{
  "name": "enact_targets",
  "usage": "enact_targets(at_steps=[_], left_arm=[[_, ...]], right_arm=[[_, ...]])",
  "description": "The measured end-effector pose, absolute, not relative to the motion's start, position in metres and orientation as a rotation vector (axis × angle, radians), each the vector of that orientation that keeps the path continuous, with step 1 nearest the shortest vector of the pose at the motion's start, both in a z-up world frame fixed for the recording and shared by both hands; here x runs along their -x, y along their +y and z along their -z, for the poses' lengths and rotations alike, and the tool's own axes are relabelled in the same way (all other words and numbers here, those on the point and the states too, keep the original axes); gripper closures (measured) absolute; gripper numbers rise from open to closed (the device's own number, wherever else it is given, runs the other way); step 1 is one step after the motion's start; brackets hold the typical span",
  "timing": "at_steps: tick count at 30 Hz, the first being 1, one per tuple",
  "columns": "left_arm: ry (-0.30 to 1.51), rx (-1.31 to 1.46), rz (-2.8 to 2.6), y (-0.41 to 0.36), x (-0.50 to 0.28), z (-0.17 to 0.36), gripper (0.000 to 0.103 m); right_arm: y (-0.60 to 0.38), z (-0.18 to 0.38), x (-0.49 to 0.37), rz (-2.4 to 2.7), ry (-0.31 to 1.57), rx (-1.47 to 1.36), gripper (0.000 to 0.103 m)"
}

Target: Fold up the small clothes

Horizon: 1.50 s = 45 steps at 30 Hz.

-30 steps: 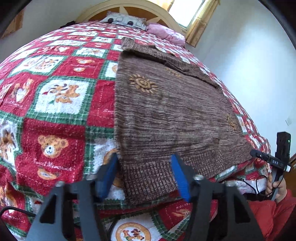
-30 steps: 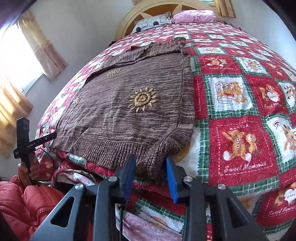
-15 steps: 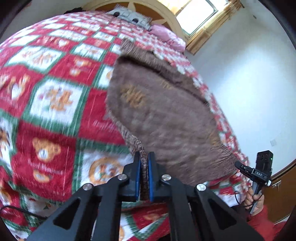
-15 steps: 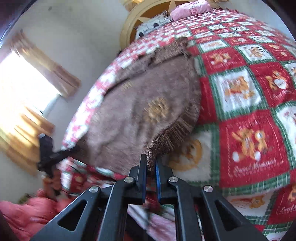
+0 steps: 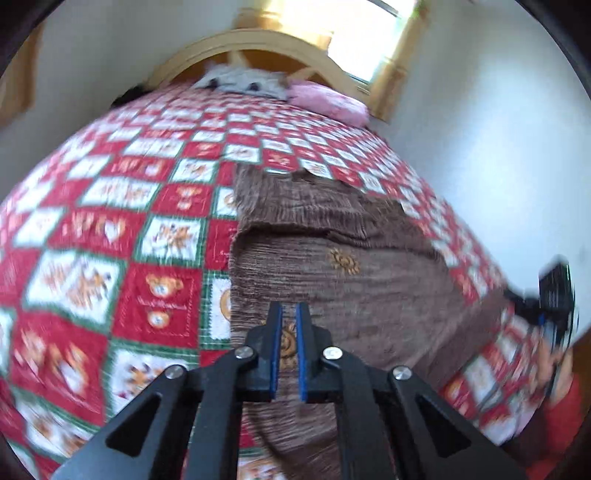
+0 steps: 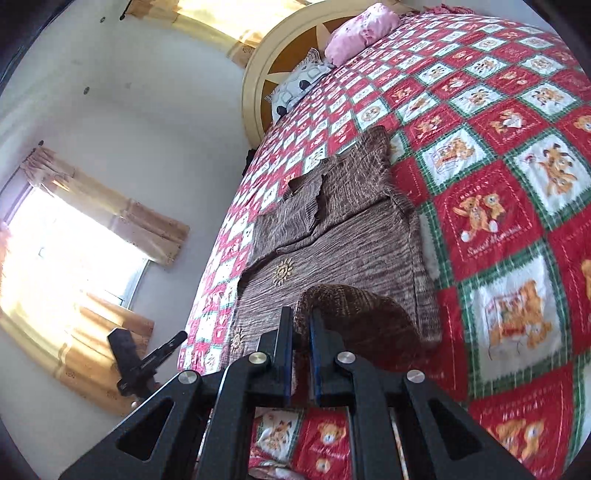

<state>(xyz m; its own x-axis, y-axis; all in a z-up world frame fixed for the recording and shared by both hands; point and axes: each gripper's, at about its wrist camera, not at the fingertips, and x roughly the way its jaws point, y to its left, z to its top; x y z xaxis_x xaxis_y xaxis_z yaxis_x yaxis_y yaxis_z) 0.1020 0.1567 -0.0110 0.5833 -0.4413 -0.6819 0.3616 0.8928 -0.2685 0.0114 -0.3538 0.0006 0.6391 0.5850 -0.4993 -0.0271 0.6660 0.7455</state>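
Both hem corners of the brown knit sweater (image 6: 343, 236) are now lifting off the bed (image 6: 517, 184), where a second ago the garment was lying flat with each tool standing apart around its hem. Left tool (image 5: 289, 314): blue pads are sitting close with a narrow gap, the jaws easing slightly apart; brown knit is showing between them, though blur is making it hard to tell whether the pads are pressing on it. Right tool (image 6: 299, 317): jaws are together, clamping a humped fold of ribbed hem (image 6: 354, 306) that is arching up beside the right pad. Sweater position: body is lying on the quilt (image 5: 110, 240) toward the bed's edge nearest the person, collar and folded sleeves pointing toward the headboard (image 5: 258, 44), pillows (image 6: 354, 33) well beyond. Step judged: bottom-to-top fold, early stage. Risks: left corner is likely slipping free if that tool is loosening, which would drag the fold crooked with only the right side carrying; uneven lift between the hands is apt to skew the hem line; loose knit is prone to stretching or snagging under a thin pinch; folded sleeves could be shifting out of place as the body is pulled over them.
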Motion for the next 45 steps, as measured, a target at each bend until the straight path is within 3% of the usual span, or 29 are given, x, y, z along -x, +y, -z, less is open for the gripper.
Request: enact_targets(at_steps=[1,4,5,8,11,14,18,19,20,21,28,35,45], left_arm=[[0.822,0.054,0.486,0.159,-0.096,0.013,0.08],[0.826,-0.045,0.465,0.169,-0.078,0.022,0.031],[0.861,-0.014,0.477,0.178,-0.072,0.03,0.024],[1.031,0.2,0.537,0.191,-0.063,0.056,0.024],[1.11,0.3,0.513,0.19,-0.047,0.09,0.028],[1.152,0.295,0.549,0.172,-0.036,0.11,0.046],[1.1,0.141,0.522,0.144,-0.026,0.106,0.048],[1.107,0.157,0.534,0.142,-0.026,0.107,0.062],[1.115,0.173,0.538,0.14,-0.027,0.108,0.086],[1.13,0.182,0.533,0.139,-0.028,0.11,0.094],[1.157,0.326,0.529,0.151,-0.046,0.093,0.097],[1.17,0.497,0.518,0.158,-0.133,0.06,0.097],[1.142,0.388,0.404,0.148,-0.248,0.068,0.095]], right_arm=[[-0.354,0.0,-0.014,-0.387,0.81,-0.775,0.096],[-0.358,0.006,-0.024,-0.377,0.789,-0.811,0.096],[-0.359,0.009,-0.027,-0.371,0.786,-0.82,0.096],[-0.355,0.019,-0.033,-0.351,0.799,-0.801,0.096],[-0.345,0.027,-0.029,-0.366,0.819,-0.779,0.096],[-0.341,0.028,-0.023,-0.363,0.82,-0.749,0.096],[-0.343,0.024,-0.012,-0.365,0.797,-0.74,0.096],[-0.344,0.023,-0.01,-0.365,0.791,-0.736,0.096],[-0.344,0.023,-0.007,-0.363,0.788,-0.729,0.096],[-0.344,0.023,-0.004,-0.361,0.785,-0.723,0.096],[-0.35,0.02,-0.001,-0.375,0.793,-0.754,0.096],[-0.366,0.006,-0.046,-0.371,0.794,-0.806,0.096],[-0.391,0.072,-0.123,-0.252,0.901,-0.909,0.092]])
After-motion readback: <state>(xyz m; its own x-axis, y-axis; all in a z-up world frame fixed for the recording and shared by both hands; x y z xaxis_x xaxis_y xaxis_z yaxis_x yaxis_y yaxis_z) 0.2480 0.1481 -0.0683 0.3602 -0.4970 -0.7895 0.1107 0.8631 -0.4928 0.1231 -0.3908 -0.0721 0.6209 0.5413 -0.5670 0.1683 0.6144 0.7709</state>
